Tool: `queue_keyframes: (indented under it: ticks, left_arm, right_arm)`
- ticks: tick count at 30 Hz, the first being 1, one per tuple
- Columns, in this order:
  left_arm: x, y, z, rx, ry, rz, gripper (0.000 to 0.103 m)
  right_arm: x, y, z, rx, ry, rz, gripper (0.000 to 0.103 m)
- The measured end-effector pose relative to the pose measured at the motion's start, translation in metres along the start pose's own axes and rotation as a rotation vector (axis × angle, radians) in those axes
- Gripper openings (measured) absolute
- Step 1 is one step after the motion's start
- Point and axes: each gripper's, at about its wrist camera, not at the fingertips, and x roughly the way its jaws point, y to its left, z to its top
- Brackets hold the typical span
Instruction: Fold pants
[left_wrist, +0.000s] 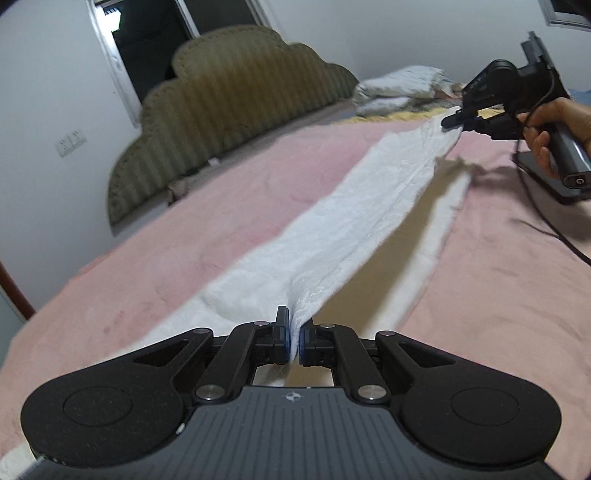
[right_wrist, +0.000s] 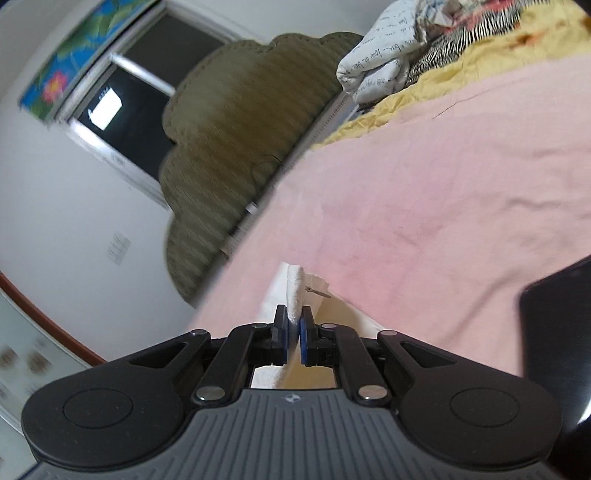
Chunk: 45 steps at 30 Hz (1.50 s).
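White pants (left_wrist: 354, 218) stretch as a long band above the pink bedspread (left_wrist: 184, 229), lifted at both ends. My left gripper (left_wrist: 294, 338) is shut on the near end of the fabric. At the far end my right gripper (left_wrist: 452, 120) pinches the other end, held by a person's hand (left_wrist: 550, 125). In the right wrist view my right gripper (right_wrist: 294, 338) is shut on a bunched white edge of the pants (right_wrist: 295, 288), just above the bedspread (right_wrist: 424, 206). A second layer of the pants (left_wrist: 439, 236) lies flat on the bed beneath the lifted part.
A padded olive headboard (left_wrist: 229, 110) stands along the left wall below a dark window (left_wrist: 147, 40). Folded bedding (left_wrist: 399, 88) and a yellow sheet (right_wrist: 461, 70) are piled at the far end. A dark flat device (left_wrist: 546, 177) with a cable lies at the right.
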Motion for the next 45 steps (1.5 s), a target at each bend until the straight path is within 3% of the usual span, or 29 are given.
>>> queue_keyframes:
  ticks: [4,6,9,11,13,14,18,20,21,24,26,29,33,37,40,45]
  left_arm:
    - [0.017,-0.005,-0.014,0.038,0.082,-0.048,0.008]
    - [0.016,-0.011,-0.020,0.063,0.086,-0.041,0.009]
    - [0.011,-0.004,-0.018,0.036,0.075,-0.054,0.022]
    - [0.008,0.005,-0.017,-0.013,0.074,-0.067,0.040]
    - [0.003,0.014,-0.015,-0.051,0.065,-0.060,0.049]
    - [-0.001,0.020,-0.015,-0.074,0.058,-0.062,0.051]
    - [-0.020,0.050,-0.020,-0.201,0.040,-0.051,0.064]
    - [-0.031,0.064,-0.027,-0.240,0.046,-0.005,0.066]
    - [-0.038,0.071,-0.031,-0.253,0.051,0.025,0.066]
    - [-0.064,0.092,-0.047,-0.275,0.068,0.120,0.067]
    - [-0.086,0.108,-0.060,-0.304,0.080,0.195,0.067]
    - [-0.122,0.136,-0.082,-0.376,0.110,0.337,0.067]
    - [-0.164,0.176,-0.112,-0.536,0.174,0.562,0.067]
    - [-0.203,0.216,-0.143,-0.743,0.260,0.739,0.067]
    - [-0.228,0.237,-0.164,-0.929,0.274,0.734,0.066]
    - [-0.251,0.254,-0.187,-1.197,0.206,0.580,0.063]
  right_arm:
    - [0.012,0.004,-0.005,-0.081,0.071,-0.142,0.009]
    - [0.014,0.015,-0.008,-0.154,0.069,-0.201,0.010]
    - [0.005,0.039,-0.015,-0.285,-0.048,-0.299,0.017]
    - [-0.006,0.061,-0.025,-0.377,-0.162,-0.316,0.018]
    - [-0.009,0.085,-0.038,-0.466,-0.159,-0.172,0.018]
    - [-0.005,0.099,-0.048,-0.518,-0.102,-0.076,0.018]
    - [0.039,0.147,-0.103,-0.626,0.317,0.247,0.018]
    - [0.066,0.160,-0.138,-0.677,0.507,0.301,0.018]
    - [0.078,0.165,-0.157,-0.744,0.559,0.266,0.018]
    - [0.075,0.191,-0.190,-0.956,0.461,0.183,0.022]
    - [0.062,0.214,-0.205,-1.036,0.388,0.218,0.022]
    - [0.041,0.255,-0.226,-1.060,0.411,0.465,0.022]
    - [0.014,0.309,-0.284,-1.115,0.501,0.780,0.022]
    - [-0.006,0.353,-0.352,-1.189,0.638,1.002,0.022]
    - [-0.029,0.368,-0.399,-1.300,0.675,1.129,0.022]
    - [-0.045,0.378,-0.447,-1.497,0.634,1.174,0.022]
